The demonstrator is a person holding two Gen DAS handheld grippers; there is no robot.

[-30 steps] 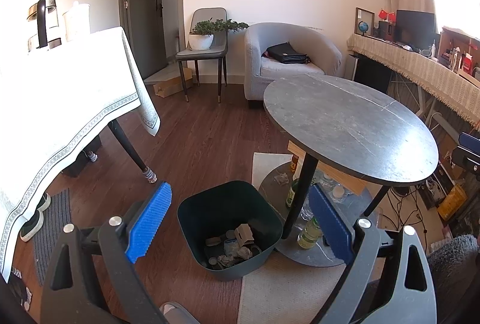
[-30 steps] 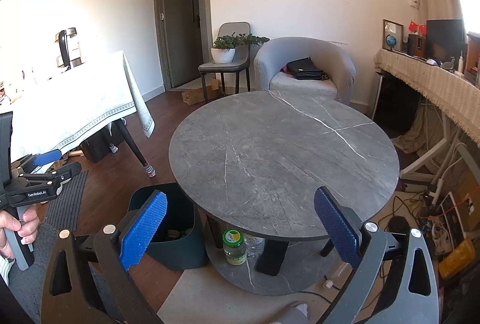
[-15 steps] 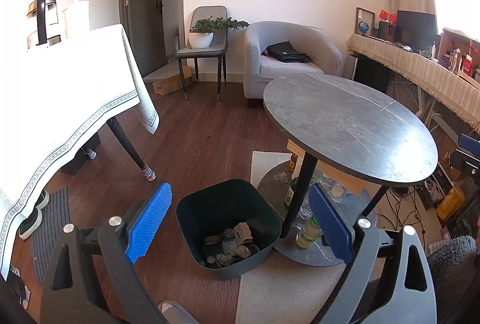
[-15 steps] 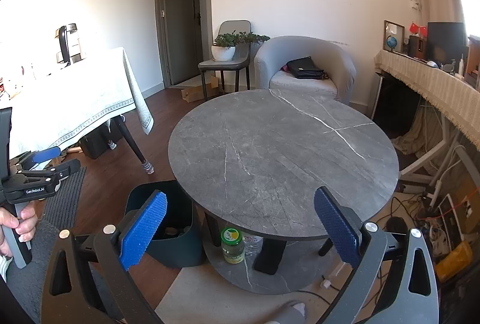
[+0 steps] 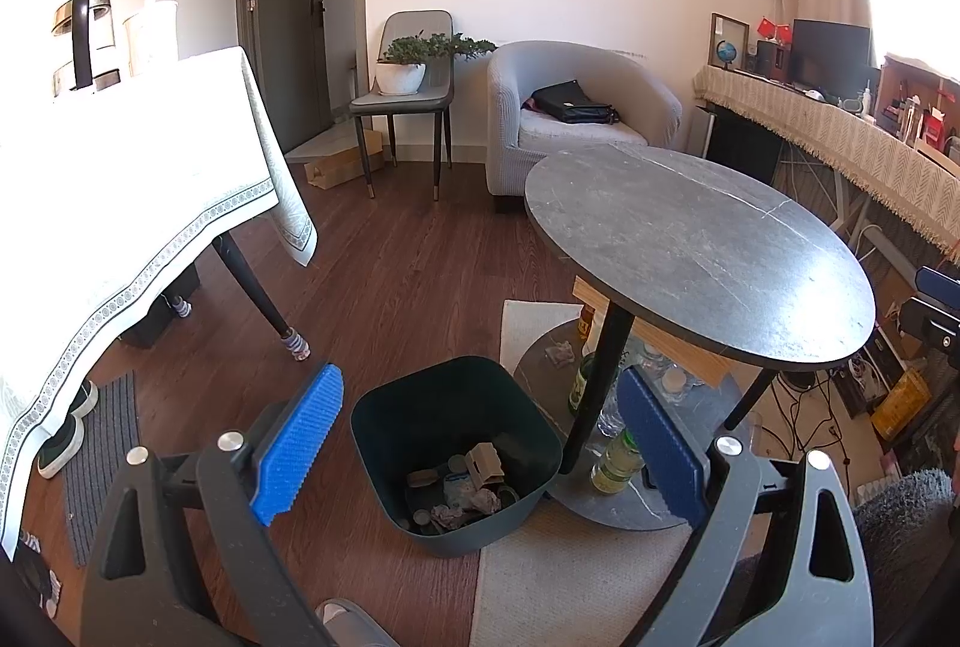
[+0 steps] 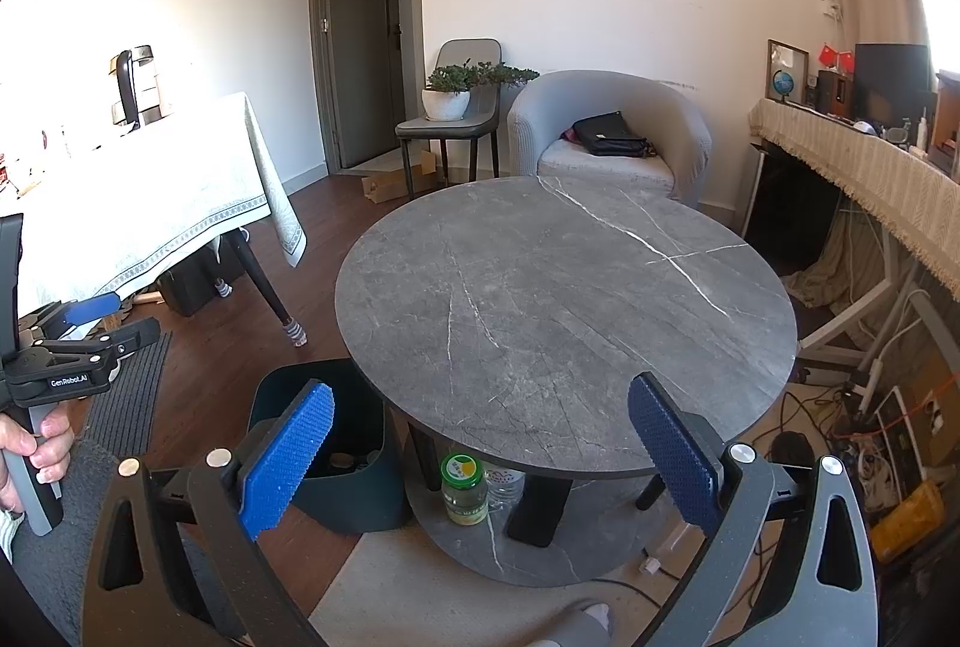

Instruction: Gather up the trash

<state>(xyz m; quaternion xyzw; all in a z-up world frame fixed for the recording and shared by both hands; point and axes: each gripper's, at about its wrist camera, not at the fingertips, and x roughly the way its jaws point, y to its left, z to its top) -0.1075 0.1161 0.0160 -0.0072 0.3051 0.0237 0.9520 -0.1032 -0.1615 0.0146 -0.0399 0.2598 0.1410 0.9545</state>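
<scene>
Both pairs of jaws stand wide apart with nothing between them: our left gripper (image 5: 480,443) hangs over the bin, our right gripper (image 6: 480,458) faces the round table (image 6: 564,299), whose top is bare.

Largest first: 1 dark green bin (image 5: 456,443) sits on the floor just beside the table's lower shelf (image 5: 624,503), already holding crumpled paper, a scrap of cardboard and what look like caps; we cannot count them reliably.

On the shelf we count at least 2 bottles, 1 green-capped (image 6: 463,488) and 1 dark glass (image 5: 585,377). We judge these rigid, smooth, heavier, and best taken at mid-body.

Smallest is 1 crumpled wad (image 5: 561,352) on the shelf's far edge: light, soft, pinchable anywhere.
</scene>
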